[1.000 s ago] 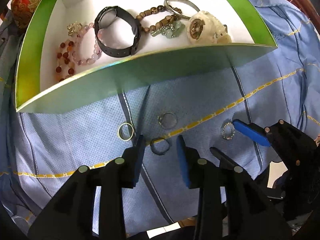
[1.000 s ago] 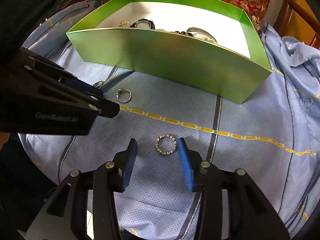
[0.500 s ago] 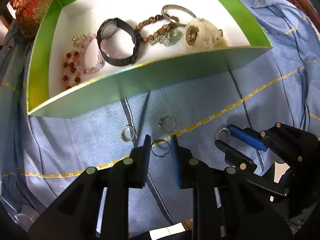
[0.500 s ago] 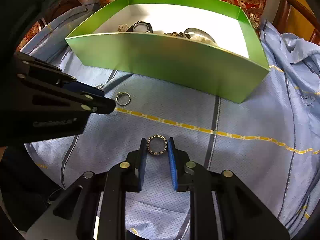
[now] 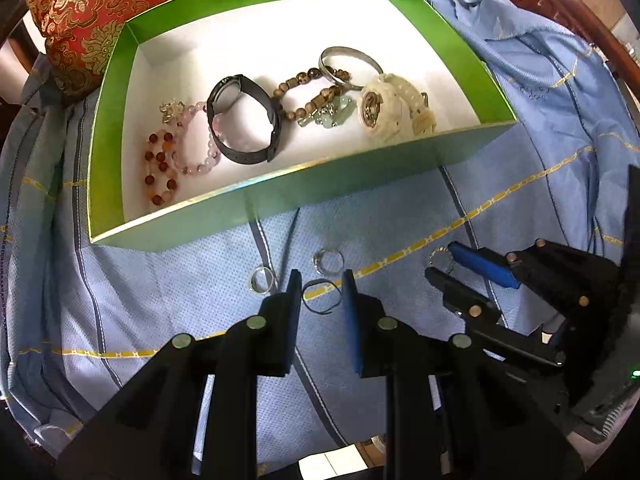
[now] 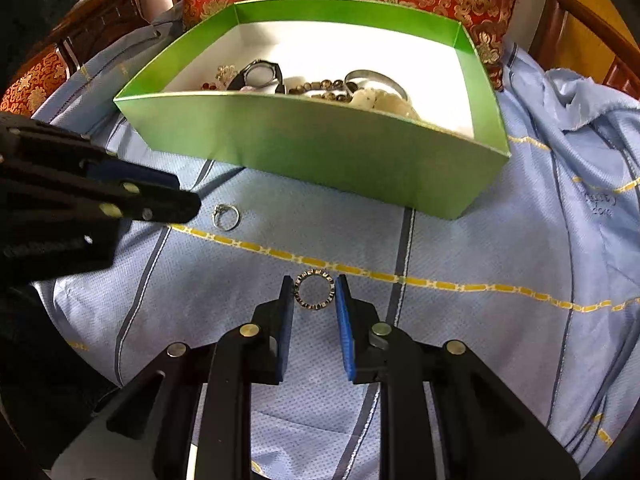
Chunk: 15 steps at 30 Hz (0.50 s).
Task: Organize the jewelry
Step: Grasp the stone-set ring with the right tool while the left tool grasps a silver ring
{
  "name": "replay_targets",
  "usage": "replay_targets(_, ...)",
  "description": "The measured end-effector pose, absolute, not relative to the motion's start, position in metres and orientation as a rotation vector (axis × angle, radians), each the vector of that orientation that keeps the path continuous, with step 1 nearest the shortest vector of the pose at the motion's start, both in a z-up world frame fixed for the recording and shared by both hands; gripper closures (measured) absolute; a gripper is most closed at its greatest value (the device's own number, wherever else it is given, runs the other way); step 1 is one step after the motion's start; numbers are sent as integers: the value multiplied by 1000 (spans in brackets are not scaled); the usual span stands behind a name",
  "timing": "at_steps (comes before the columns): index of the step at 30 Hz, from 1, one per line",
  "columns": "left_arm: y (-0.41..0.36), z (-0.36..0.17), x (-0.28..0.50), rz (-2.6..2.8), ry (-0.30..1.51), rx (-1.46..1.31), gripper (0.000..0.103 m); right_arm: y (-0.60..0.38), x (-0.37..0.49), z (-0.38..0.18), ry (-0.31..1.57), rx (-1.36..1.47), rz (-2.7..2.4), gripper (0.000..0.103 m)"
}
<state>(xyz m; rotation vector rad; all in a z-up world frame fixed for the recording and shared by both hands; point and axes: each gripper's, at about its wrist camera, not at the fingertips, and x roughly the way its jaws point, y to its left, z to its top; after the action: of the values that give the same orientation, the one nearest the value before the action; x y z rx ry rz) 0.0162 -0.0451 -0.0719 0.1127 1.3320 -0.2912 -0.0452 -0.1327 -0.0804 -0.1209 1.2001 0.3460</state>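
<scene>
2 narrow grips: left gripper (image 5: pixel 321 287) on thin ring (image 5: pixel 320 297), seemingly lifted; right gripper (image 6: pixel 314 289) on studded ring (image 6: pixel 314 290).

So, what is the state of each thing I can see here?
Left tool: shut on thin dark ring, lifted.
Right tool: shut on studded ring.
Green box: open, holding watches and bracelets.
Silver band: loose on blue cloth.
Stone ring: loose on cloth.

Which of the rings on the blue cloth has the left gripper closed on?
The thin dark ring, pinched between the left gripper's pads. The silver band and the stone-set ring lie loose beside it.
</scene>
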Motion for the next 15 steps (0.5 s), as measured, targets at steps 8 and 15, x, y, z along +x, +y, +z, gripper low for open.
replay_targets(8, -49, -82, 17, -287, 1344, 140, 82, -132, -43, -81, 1203, -119, 349, 82)
replay_targets(15, -53, -83, 18, -289, 1338, 145, 82, -128, -43, -82, 1211, -125, 342, 82)
